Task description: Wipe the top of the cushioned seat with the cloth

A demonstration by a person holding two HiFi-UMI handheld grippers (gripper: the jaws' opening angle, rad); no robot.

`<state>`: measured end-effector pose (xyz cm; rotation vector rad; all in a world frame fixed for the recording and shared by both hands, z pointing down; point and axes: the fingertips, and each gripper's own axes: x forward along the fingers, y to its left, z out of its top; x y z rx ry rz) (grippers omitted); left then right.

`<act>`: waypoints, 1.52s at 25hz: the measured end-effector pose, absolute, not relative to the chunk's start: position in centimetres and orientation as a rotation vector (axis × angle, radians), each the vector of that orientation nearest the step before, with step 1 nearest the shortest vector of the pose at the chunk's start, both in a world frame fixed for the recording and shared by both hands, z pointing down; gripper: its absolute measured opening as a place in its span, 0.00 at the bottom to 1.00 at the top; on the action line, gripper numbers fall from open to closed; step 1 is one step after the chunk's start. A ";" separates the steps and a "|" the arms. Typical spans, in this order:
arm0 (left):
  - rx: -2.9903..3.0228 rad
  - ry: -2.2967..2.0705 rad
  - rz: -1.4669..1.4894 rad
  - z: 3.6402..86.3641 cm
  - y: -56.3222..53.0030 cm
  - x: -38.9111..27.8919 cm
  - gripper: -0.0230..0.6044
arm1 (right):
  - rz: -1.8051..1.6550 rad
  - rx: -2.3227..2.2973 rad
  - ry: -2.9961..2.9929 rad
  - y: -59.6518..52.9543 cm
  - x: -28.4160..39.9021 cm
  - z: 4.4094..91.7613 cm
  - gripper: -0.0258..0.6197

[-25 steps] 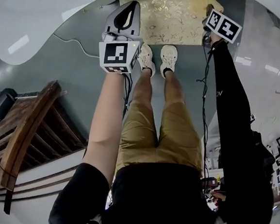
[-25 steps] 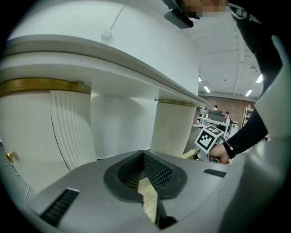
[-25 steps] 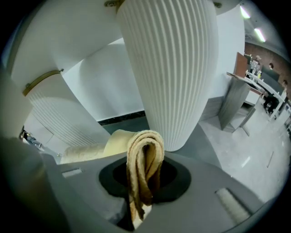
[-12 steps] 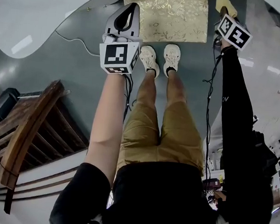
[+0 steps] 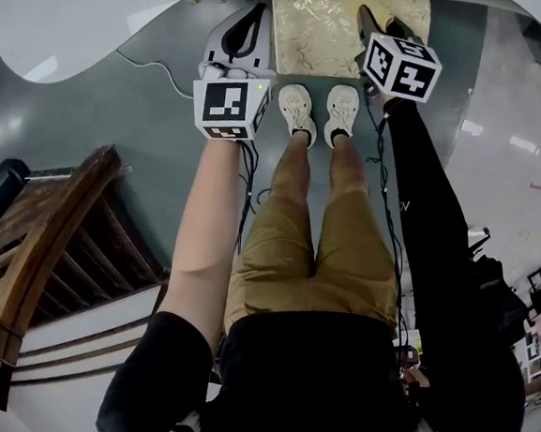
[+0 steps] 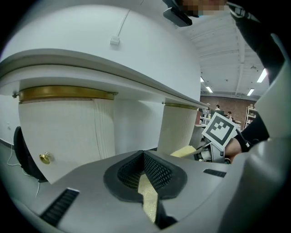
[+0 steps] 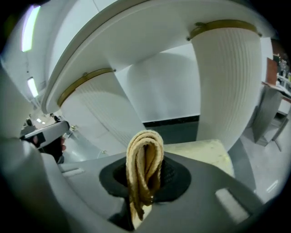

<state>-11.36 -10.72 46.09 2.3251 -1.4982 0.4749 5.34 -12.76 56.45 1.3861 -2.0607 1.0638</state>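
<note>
Right gripper (image 5: 381, 27) hangs over the near right part of the cushioned seat (image 5: 320, 22). The seat top is straight-edged gold fabric, floral-patterned, with a slight sheen. Left gripper (image 5: 253, 23) sits just beside the seat's left edge, over grey floor (image 5: 147, 124).

Left gripper view: mesh-padded jaws are closed tip to tip, nothing gripped. A fluted white column (image 6: 179, 129) with a brass band stands beyond.

Right gripper view: jaws are clamped on the folded tan cloth (image 7: 144, 166), a looped, coarse weave, with the seat's pale gold top beyond.

Gold floral seat (image 5: 317, 24); mustard-tan cloth (image 7: 144, 160).
</note>
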 end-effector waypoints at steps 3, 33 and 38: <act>2.321 -1.503 0.480 46.2 -10.1 -13.3 0.05 | 1.126 1.180 -2.181 -11.3 -2.7 56.2 0.13; 2.477 -1.349 0.486 46.3 -11.3 -5.9 0.05 | 1.093 1.360 -1.832 -10.5 12.8 63.2 0.13; 2.497 -1.329 0.494 45.6 -10.2 -3.3 0.05 | 1.065 1.431 -1.767 -10.1 18.5 63.1 0.13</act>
